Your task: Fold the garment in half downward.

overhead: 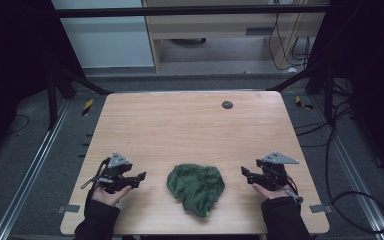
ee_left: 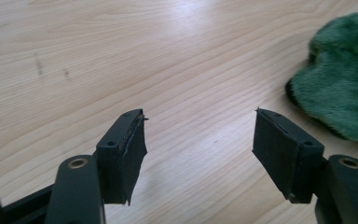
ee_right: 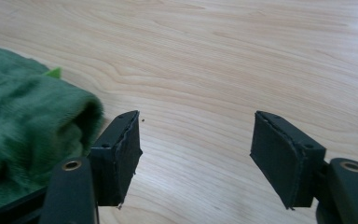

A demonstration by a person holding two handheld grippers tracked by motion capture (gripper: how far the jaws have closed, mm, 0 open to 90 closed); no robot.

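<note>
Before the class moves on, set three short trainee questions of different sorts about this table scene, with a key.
1. True or false: the left gripper is holding the green cloth.
2. Where does the cloth lie? A) between the two grippers, B) at the table's far edge, C) on the floor.
3. Fill in: the right gripper's jaws stand ____.

Key: 1 false, its jaws are open with nothing between them. 2 A. 3 open.
</note>
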